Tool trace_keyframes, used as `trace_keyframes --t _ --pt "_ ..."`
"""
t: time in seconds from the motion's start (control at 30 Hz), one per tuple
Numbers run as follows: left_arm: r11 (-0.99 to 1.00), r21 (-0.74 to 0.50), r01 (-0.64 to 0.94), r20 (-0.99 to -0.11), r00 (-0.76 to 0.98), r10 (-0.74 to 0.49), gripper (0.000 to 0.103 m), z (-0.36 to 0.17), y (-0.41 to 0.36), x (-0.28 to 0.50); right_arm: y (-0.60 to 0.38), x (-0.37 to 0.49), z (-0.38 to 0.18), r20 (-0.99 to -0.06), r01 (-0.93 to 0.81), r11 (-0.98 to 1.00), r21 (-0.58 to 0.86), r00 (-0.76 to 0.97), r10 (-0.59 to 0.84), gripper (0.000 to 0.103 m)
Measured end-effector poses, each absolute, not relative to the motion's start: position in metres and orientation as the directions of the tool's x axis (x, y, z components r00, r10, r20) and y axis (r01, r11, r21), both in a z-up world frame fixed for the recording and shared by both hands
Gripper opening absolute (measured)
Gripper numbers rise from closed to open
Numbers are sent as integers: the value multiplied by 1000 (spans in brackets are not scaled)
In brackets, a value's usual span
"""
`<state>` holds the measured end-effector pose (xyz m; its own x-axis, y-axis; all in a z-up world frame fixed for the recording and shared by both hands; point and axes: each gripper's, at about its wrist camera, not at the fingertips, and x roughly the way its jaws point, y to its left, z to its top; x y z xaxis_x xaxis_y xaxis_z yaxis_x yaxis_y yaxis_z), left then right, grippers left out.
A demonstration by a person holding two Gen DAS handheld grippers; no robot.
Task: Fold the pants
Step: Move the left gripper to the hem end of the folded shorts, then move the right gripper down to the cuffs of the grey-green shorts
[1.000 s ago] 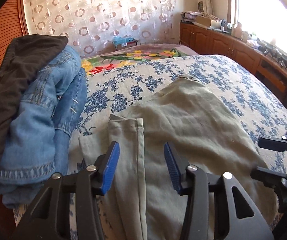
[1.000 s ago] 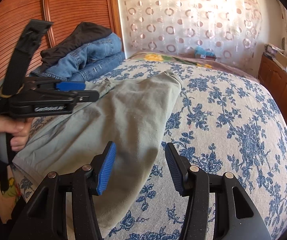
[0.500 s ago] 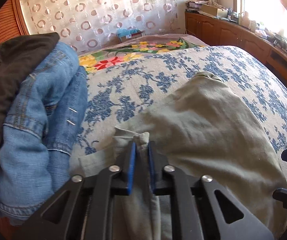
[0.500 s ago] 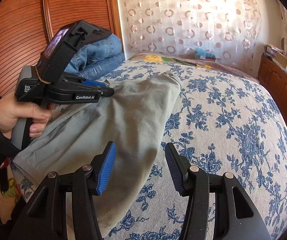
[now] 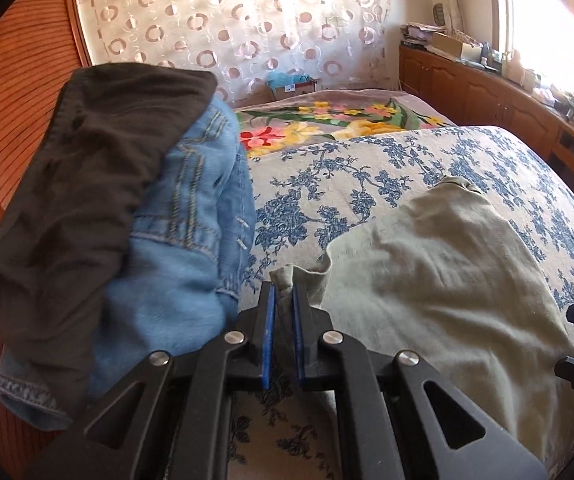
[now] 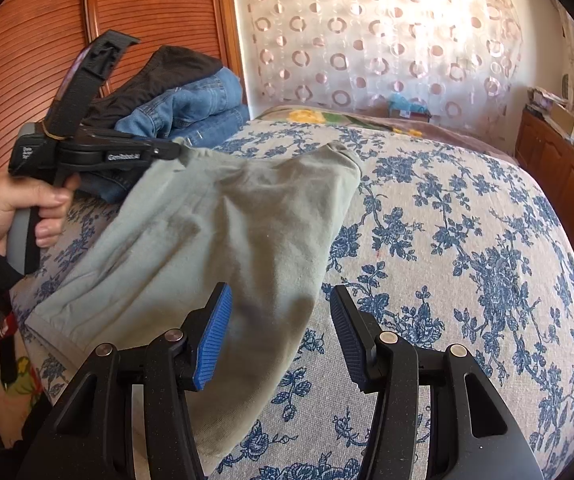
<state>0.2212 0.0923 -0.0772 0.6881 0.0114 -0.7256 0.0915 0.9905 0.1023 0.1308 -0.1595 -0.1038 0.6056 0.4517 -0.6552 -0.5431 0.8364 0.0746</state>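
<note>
I see the left hand-held gripper (image 5: 283,312) pinching the pants (image 5: 439,280) hem at 12 o'clock; right hand-held gripper (image 6: 281,332) spread, holding nothing.

Left gripper (image 6: 177,148) lifts pants (image 6: 223,240) corner; right gripper (image 6: 281,334) jaws apart, empty

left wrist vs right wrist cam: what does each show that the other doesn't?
Only left wrist: the left hand-held gripper head-on, shut on the hem of the green pants, and the bright window.

Only right wrist: the person's hand on the left tool's handle, and the right hand-held gripper open above the pants, holding nothing.

Both: pants, stacked jeans, floral bedspread, circle-patterned curtain.
</note>
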Motion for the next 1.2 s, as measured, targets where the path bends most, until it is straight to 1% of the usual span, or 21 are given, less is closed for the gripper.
trace_keyframes --t 0.07,0.1,0.13,0.2,0.27,0.3,0.37,0.47,0.57,0.6,0.73,1.2 --pt "992 84 94 -725 689 -4 9 -76 95 216 -160 131 -104 -657 -543 836 76 604 451 52" --pt "992 73 99 -722 691 -16 13 -75 95 213 -160 132 -105 -658 -542 837 76 603 451 52" --pt "992 67 104 -721 693 -24 21 -74 95 211 -160 132 -105 -658 -542 837 76 603 451 52" --pt "992 64 111 -716 698 -32 30 -73 94 205 -160 132 -105 -659 -541 837 77 603 450 52" --pt "991 63 118 -709 704 -39 36 -71 92 198 -160 132 -105 -659 -541 837 77 603 450 52" --pt "990 59 125 -705 707 -47 42 -70 91 194 -160 131 -105 -659 -541 837 77 602 450 52" --pt "989 55 137 -702 709 -59 43 -70 89 186 -160 131 -105 -659 -541 838 78 603 451 52" --pt "988 40 149 -698 712 -79 47 -72 85 174 -160 131 -106 -659 -539 839 79 603 450 52" --pt "986 11 168 -693 712 -114 59 -76 81 163 -160 133 -106 -659 -538 839 80 603 450 52" --pt "985 2 174 -691 712 -124 65 -78 80 160 -160 133 -106 -659 -538 839 80 603 450 52" --pt "982 -12 190 -688 710 -146 66 -84 73 152 -160 133 -107 -662 -536 840 81 602 447 52" --pt "985 -25 169 -685 715 -140 66 -105 70 131 -161 134 -106 -665 -527 845 93 598 447 52"
